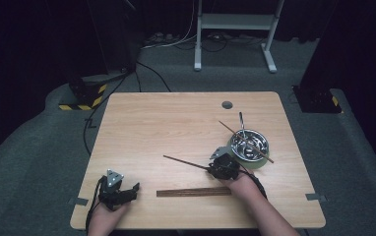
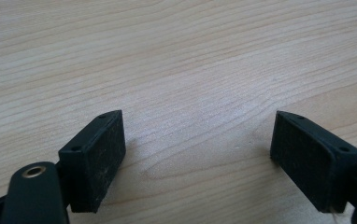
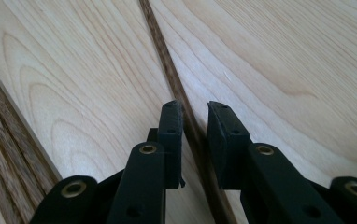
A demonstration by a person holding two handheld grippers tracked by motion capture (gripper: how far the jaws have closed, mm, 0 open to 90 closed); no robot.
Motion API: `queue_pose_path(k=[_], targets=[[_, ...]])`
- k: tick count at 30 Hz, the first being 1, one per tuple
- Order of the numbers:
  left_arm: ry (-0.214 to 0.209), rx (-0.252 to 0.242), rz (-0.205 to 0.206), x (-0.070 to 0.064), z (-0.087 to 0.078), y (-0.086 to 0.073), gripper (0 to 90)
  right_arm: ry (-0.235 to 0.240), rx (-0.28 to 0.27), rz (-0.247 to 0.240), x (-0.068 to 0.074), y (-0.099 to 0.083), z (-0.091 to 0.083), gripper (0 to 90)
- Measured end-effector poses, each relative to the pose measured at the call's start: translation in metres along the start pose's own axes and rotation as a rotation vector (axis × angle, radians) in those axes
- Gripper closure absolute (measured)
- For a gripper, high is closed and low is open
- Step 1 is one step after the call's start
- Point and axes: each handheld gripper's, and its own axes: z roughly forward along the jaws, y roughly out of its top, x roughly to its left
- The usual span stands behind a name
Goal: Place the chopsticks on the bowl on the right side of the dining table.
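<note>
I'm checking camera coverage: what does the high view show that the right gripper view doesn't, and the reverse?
High view alone: the metal bowl holding utensils and a chopstick, the left gripper with jaws apart, both hands, the floor. Right gripper view alone: a close look at the narrow gap between its jaws around the chopstick. Both share the right gripper, that chopstick, the dark wooden strip and the table.

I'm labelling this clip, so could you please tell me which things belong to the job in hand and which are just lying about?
In the job:
right claw straddling thin dark wooden chopstick
steel bowl holding utensils

Lying about:
flat dark wooden strip
open left claw
</note>
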Motion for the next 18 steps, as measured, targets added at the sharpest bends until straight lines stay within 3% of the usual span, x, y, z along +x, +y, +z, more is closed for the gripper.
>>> queue_pose_path(k=[12, 18], targets=[[0.001, -0.002, -0.002, 0.0, 0.0, 0.0, 17.9, 0.027, 0.001, -0.06, 0.009, 0.014, 0.011, 82.9], [-0.001, 0.001, 0.004, 0.0, 0.0, 0.0, 18.0, 0.041, 0.003, -0.068, 0.007, 0.016, 0.011, 78.9]])
